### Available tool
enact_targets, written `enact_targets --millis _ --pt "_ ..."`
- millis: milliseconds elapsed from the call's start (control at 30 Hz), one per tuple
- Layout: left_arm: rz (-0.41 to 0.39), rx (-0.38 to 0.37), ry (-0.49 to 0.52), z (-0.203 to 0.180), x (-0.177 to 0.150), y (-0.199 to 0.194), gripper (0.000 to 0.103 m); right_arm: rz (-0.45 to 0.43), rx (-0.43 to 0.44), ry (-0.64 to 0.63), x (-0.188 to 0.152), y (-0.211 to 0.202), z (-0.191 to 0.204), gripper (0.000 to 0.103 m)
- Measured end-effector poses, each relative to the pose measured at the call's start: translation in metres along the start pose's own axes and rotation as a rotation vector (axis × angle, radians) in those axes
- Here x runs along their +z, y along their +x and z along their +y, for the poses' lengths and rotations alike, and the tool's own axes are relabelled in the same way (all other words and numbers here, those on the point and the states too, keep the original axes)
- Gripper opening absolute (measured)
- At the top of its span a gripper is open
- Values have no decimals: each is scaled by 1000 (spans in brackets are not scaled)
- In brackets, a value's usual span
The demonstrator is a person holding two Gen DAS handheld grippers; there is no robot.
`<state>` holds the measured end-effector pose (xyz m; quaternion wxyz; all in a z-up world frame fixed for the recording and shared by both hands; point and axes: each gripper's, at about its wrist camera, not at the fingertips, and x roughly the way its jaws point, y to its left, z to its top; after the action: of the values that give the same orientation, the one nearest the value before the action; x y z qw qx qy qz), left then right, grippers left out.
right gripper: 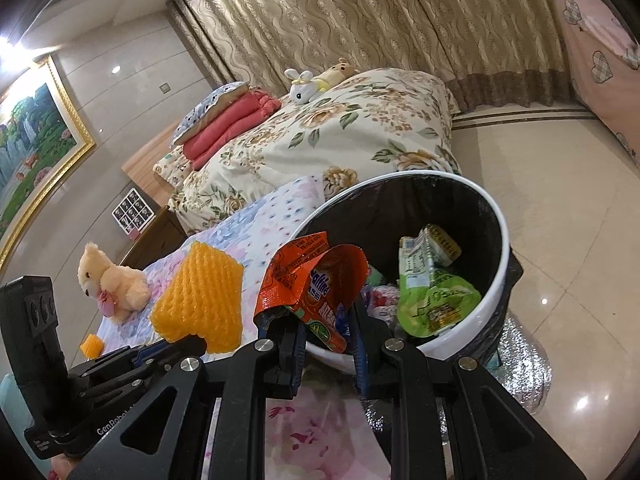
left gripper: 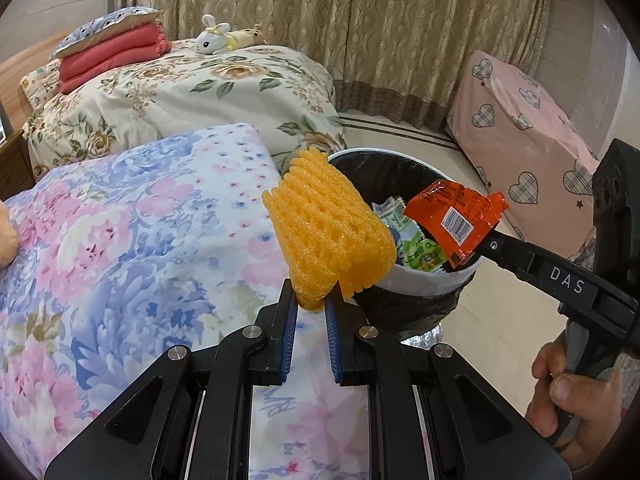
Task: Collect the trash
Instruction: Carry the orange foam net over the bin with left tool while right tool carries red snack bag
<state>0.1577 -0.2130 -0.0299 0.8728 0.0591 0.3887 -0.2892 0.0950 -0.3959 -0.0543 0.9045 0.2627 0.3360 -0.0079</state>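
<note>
My left gripper (left gripper: 311,303) is shut on a yellow foam fruit net (left gripper: 330,226), held up just left of the bin's rim. The same yellow net (right gripper: 200,298) and left gripper (right gripper: 176,346) show at the left of the right wrist view. My right gripper (right gripper: 328,326) is shut on an orange snack wrapper (right gripper: 310,280), held over the near rim of the white trash bin (right gripper: 502,264) with its black liner. In the left wrist view the orange wrapper (left gripper: 454,216) sits at the right gripper's tip (left gripper: 486,246) above the bin (left gripper: 424,284). Green and white packets (right gripper: 434,292) lie inside.
The bin stands on a tiled floor beside a bed with a floral blue-pink cover (left gripper: 132,248). A cream teddy bear (right gripper: 110,280) and a small yellow piece (right gripper: 93,345) lie on that cover. A second floral bed (left gripper: 208,92) lies behind; a pink heart-print cover (left gripper: 524,160) is at right.
</note>
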Motion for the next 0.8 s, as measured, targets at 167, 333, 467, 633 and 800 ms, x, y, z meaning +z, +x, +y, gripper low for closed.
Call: enact_targets --millis 167,333,467,633,800 --pt "3 -9 9 -6 3 4 13 -2 -16 4 4 -2 -6 20" --pt "6 -17 21 -13 6 7 13 -3 -31 5 7 -3 -12 20" --pt "9 -21 27 -16 8 9 13 -7 -39 10 10 -5 -19 20" --pt "7 -25 37 -21 12 12 13 -8 -45 8 13 -5 -22 20" --pt "9 -30 42 -25 14 14 13 -10 -53 11 16 -6 -26 20"
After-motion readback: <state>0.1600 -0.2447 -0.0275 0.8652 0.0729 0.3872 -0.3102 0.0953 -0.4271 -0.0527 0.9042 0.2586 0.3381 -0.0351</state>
